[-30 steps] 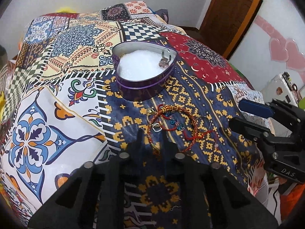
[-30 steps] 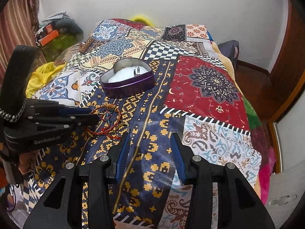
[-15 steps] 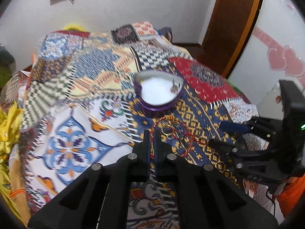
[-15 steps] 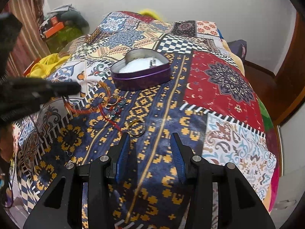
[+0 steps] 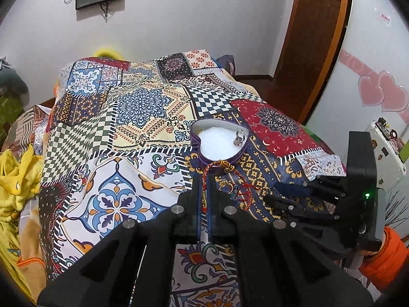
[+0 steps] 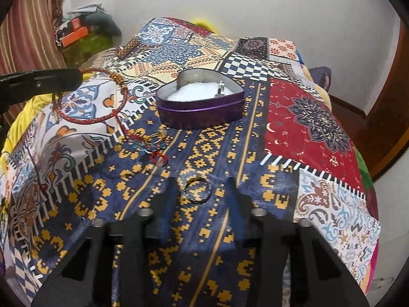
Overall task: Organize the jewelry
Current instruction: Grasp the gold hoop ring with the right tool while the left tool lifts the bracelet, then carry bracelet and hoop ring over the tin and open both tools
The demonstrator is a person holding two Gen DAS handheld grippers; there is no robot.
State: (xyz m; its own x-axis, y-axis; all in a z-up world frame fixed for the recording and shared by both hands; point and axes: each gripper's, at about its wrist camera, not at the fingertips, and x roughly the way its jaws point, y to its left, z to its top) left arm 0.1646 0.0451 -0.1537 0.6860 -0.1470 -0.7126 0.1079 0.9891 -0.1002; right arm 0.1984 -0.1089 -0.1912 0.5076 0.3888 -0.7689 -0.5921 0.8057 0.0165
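My left gripper is shut on a red braided cord bracelet and holds it lifted above the bed; the right wrist view shows it as a loop hanging from the left gripper, its tail trailing to a tangle of small charms. A purple heart-shaped tin with white padding holds a silver ring; it also shows in the left wrist view. My right gripper is open, its fingers on either side of a gold ring lying on the cloth.
A patchwork cloth covers the bed. Yellow fabric lies at the left. A wooden door and a white cabinet with pink hearts stand at the right. Clutter sits at the far left corner.
My left gripper has risen with the red bracelet, pulling its loop off the cloth. My right gripper has moved forward so that the gold ring lies between its open fingers.
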